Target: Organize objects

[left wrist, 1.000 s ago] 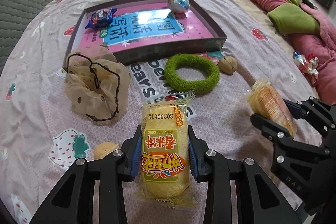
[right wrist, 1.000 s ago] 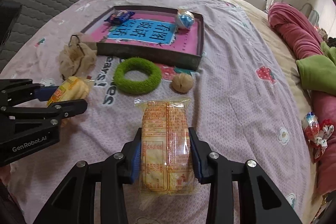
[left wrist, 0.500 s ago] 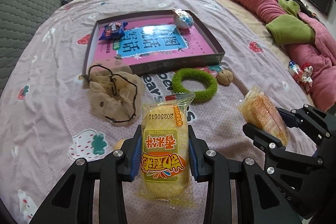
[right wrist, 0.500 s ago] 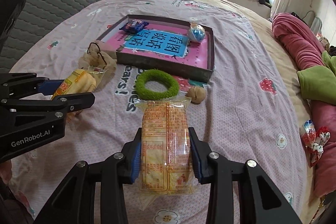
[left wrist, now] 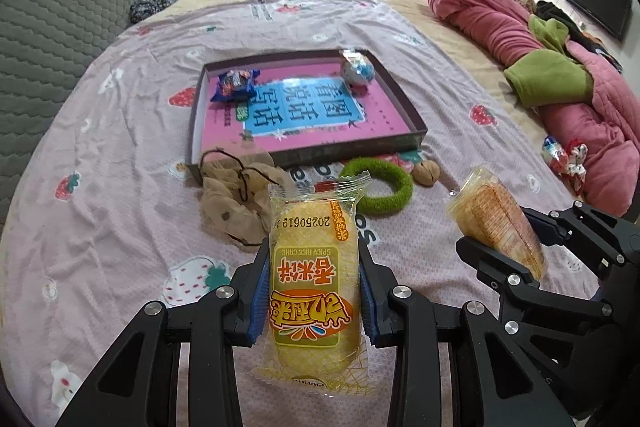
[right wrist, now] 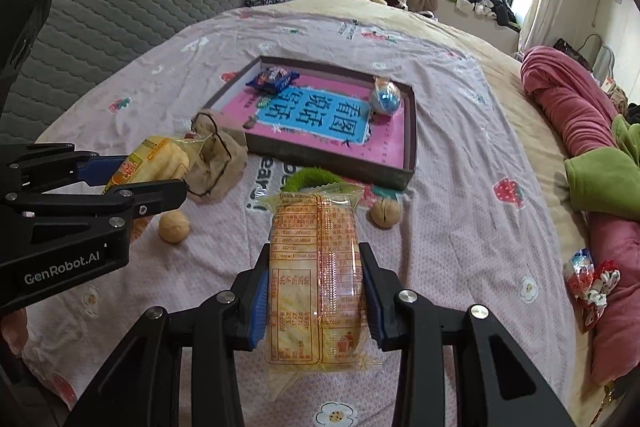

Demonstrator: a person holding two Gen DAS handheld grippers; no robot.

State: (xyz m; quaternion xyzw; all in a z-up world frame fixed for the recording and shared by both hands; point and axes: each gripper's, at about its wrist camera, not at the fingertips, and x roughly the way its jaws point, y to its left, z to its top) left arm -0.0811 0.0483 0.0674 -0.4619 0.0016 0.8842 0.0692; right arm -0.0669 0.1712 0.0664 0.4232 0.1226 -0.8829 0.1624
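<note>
- The left gripper (left wrist: 312,291) has its jaws pinching a yellow rice-cake packet (left wrist: 310,287) by its long sides, held above the bed (left wrist: 120,187).
- The right gripper (right wrist: 314,291) has its jaws clamped on a second rice-cake packet (right wrist: 316,283), printed back side up, also clear of the bedspread.
- In the right wrist view a walnut (right wrist: 174,227) lies on the bed just below the left gripper, and another walnut (right wrist: 386,213) lies to the right of the held packet.
- Beyond the packets a green fuzzy ring (left wrist: 378,185) rests on the bedspread, with a beige drawstring pouch (left wrist: 236,199) to its left touching the tray's near corner.
- Farther on sits a shallow dark tray (left wrist: 352,149) lined with a pink and blue printed sheet; a blue snack wrapper (left wrist: 236,85) lies in its far left corner and a foil-wrapped ball (left wrist: 358,71) in its far right corner.
- A rolled pink blanket (left wrist: 492,23) lies along the bed's right side.
</note>
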